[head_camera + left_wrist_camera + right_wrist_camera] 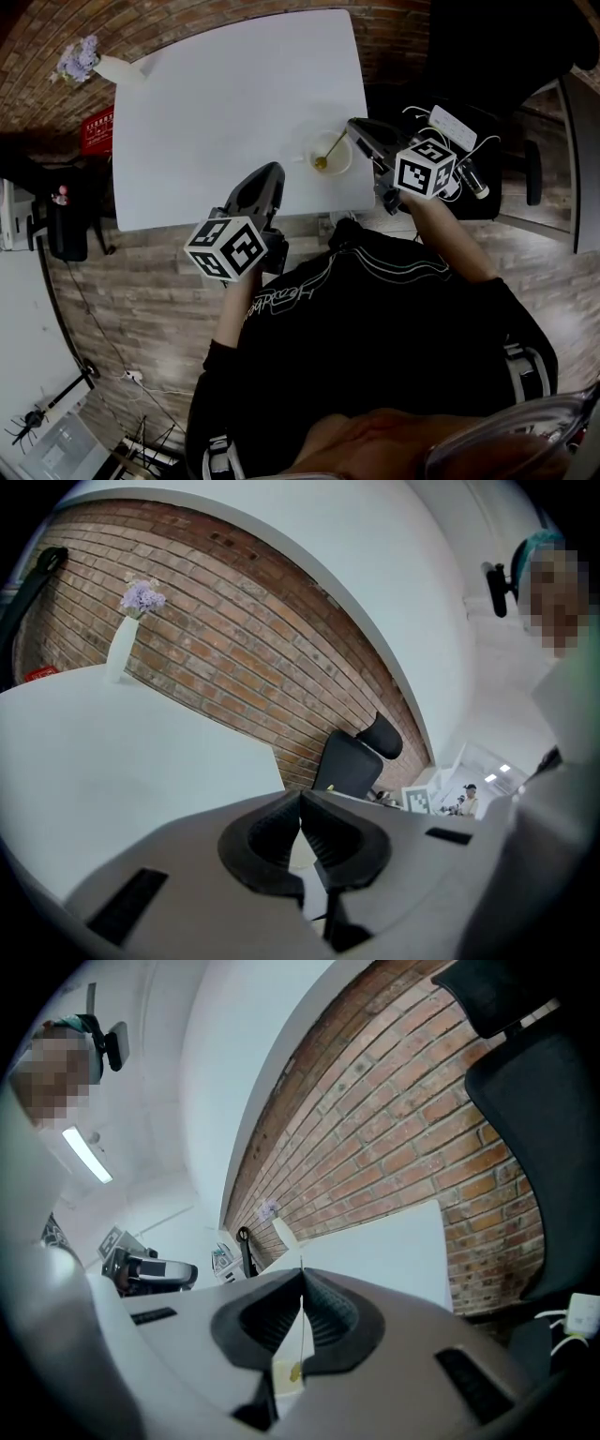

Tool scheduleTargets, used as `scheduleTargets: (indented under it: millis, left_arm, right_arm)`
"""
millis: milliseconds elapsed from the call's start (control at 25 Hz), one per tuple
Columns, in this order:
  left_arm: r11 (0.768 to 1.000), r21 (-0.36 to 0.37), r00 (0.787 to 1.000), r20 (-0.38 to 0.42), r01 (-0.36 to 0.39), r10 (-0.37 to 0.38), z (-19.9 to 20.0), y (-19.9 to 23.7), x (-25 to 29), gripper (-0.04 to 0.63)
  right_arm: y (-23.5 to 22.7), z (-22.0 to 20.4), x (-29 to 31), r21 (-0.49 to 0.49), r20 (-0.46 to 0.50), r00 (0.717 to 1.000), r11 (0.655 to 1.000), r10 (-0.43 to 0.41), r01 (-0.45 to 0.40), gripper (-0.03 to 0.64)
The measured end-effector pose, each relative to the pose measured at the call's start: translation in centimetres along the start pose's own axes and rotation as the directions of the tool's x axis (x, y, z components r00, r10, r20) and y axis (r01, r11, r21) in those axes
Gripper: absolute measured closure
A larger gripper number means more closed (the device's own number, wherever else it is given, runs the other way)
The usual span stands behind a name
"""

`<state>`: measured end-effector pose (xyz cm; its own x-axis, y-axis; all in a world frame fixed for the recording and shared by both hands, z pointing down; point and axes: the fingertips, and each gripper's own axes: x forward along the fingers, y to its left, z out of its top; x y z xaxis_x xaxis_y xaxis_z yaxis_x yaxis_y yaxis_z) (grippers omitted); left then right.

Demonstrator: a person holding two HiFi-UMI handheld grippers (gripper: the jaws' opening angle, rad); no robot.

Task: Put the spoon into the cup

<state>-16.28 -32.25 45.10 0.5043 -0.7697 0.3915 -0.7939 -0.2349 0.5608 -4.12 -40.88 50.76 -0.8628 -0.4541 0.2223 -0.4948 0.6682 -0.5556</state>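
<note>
**Desk:** What's on your feed?

**Operator:** I'm looking down on a plain white tabletop. It's bare apart from a slim white vase of purple flowers at the far left corner. There's a red brick wall behind it and a pale plank floor on my side. A black office chair is parked off the right end.

**Desk:** And the spoon?

**Operator:** The spoon is thin and gold-coloured. Its bowl is down inside the cup and the handle leans up and out toward my right. The cup is small, round and white. It stands on the tabletop close to the right edge, toward the near corner.

**Desk:** Talk me through the fingers.

**Operator:** On the right gripper the fingers are pressed together. In the right gripper view the spoon's thin handle runs up the seam between them and pokes just past the tips. I read that as pinched near the handle's top end. The gold bowl shows below, in the cup.

**Desk:** And the left?

**Operator:** On the left gripper the fingers meet tip to tip with nothing between them. In the head view it hangs over the near edge of the tabletop. It's left of the cup and clear of it.
</note>
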Motion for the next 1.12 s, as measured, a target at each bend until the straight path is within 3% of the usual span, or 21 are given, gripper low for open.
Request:
scheduleTargets:
  millis: [1120]
  left_arm:
    - [1.0,-0.02,0.999,-0.047,0.003,-0.004,-1.4,1.4,1.2,0.591]
  right_arm:
    - [-2.6,-2.5,1.5,0.017,-0.045,0.998,0.998,-0.054,0.054,0.615]
